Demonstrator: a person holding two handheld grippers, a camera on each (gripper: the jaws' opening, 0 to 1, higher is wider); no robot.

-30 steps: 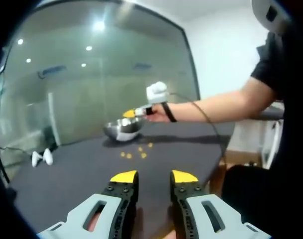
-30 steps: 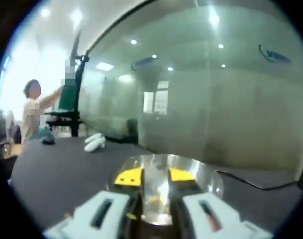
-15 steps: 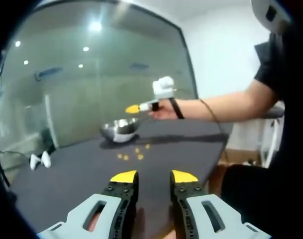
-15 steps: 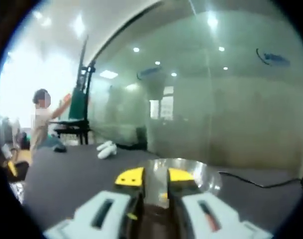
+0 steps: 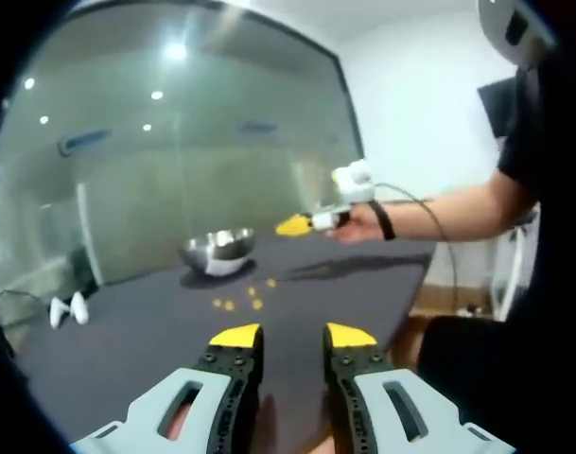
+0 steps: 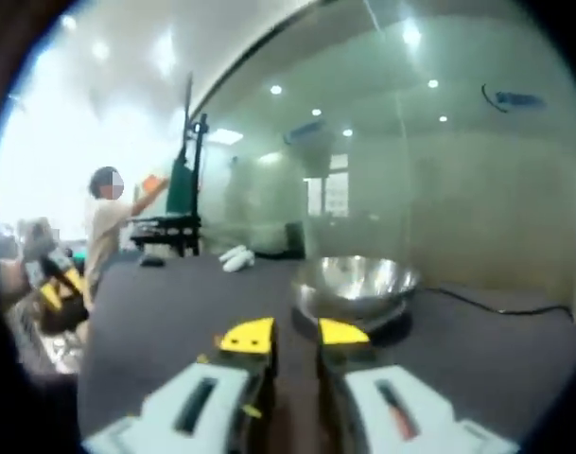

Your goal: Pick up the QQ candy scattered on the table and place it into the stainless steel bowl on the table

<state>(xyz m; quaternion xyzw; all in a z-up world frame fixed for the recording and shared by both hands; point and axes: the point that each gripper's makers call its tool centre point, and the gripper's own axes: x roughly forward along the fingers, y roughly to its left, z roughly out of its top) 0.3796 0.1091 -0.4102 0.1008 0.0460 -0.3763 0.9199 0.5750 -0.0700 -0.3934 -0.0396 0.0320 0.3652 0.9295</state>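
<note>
Stainless steel bowl (image 6: 356, 283) just beyond the parted right gripper (image 6: 294, 334).

the stainless steel bowl (image 5: 218, 252) is sitting upright on the dark bench (image 5: 155, 331), shiny and round, its inside hidden. four small yellow qq candies (image 5: 240, 297) are lying loose on the bench at the bowl's 5 o'clock in the left gripper view, near it.
</note>
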